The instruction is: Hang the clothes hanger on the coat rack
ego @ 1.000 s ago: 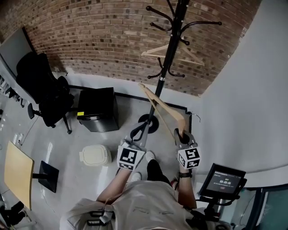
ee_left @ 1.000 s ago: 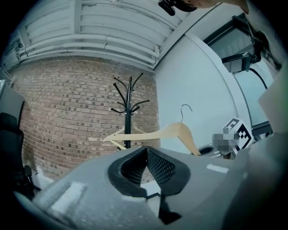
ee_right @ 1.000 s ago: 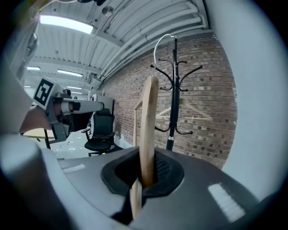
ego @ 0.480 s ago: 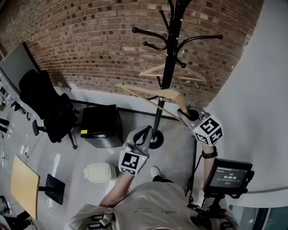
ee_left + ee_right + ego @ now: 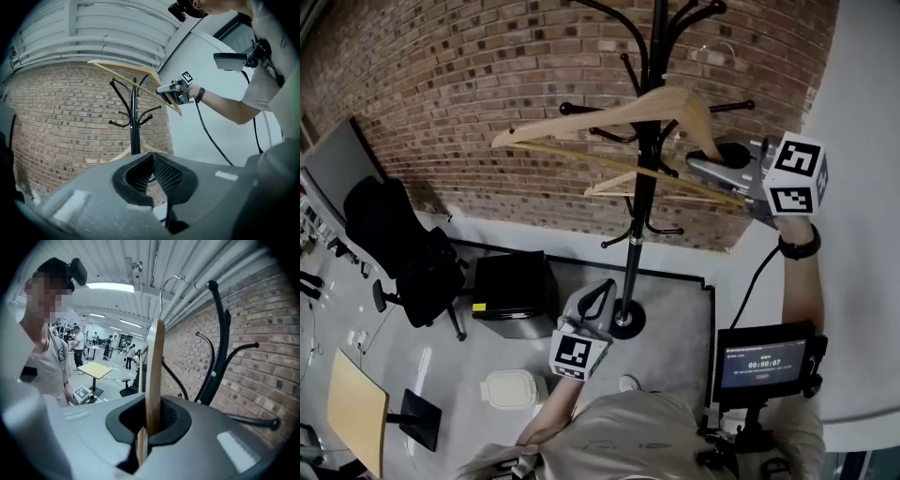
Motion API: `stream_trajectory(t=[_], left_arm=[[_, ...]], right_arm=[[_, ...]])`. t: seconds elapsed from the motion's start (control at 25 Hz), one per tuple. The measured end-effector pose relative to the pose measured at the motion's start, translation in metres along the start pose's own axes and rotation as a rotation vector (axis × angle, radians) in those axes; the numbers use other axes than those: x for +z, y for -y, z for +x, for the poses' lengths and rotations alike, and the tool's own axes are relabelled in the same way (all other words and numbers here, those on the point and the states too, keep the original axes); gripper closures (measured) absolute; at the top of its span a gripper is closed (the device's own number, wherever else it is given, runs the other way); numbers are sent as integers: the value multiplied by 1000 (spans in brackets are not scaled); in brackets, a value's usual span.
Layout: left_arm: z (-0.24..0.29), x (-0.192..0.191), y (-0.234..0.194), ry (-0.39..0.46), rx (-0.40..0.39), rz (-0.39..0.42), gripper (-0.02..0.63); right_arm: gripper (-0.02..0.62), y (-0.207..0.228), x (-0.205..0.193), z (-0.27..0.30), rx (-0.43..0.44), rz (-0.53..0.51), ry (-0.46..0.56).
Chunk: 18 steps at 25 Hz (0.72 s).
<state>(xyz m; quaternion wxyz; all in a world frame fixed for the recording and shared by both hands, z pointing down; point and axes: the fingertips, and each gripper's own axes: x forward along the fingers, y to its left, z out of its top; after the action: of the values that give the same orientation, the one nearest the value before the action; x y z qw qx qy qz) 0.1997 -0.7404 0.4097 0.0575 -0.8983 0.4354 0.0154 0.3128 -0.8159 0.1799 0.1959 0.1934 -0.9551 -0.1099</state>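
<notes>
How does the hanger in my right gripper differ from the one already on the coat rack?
The held hanger is clamped by one end in the right gripper; the hung hanger hangs from the coat rack. The held hanger is up near the upper pegs; the hung hanger is lower. The held hanger tilts; the hung hanger looks nearly level. Both are pale wood with a crossbar.

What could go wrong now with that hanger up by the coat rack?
The right gripper pinches the wooden hanger by one end only, so it could twist or slip out. Its long arm reaches past the coat rack, close to a second hanger hanging there; it might snag or knock that one off.
</notes>
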Motion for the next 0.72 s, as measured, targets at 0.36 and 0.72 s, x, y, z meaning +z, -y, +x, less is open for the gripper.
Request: stream_trajectory(t=[0.36, 0.72], left_arm=[[-20, -12, -11, -6, 66, -15, 605], [-24, -19, -13, -25, 84, -23, 605]], right_arm=[[588, 52, 51, -14, 14, 71, 37], [581, 69, 8, 3, -32, 83, -39]])
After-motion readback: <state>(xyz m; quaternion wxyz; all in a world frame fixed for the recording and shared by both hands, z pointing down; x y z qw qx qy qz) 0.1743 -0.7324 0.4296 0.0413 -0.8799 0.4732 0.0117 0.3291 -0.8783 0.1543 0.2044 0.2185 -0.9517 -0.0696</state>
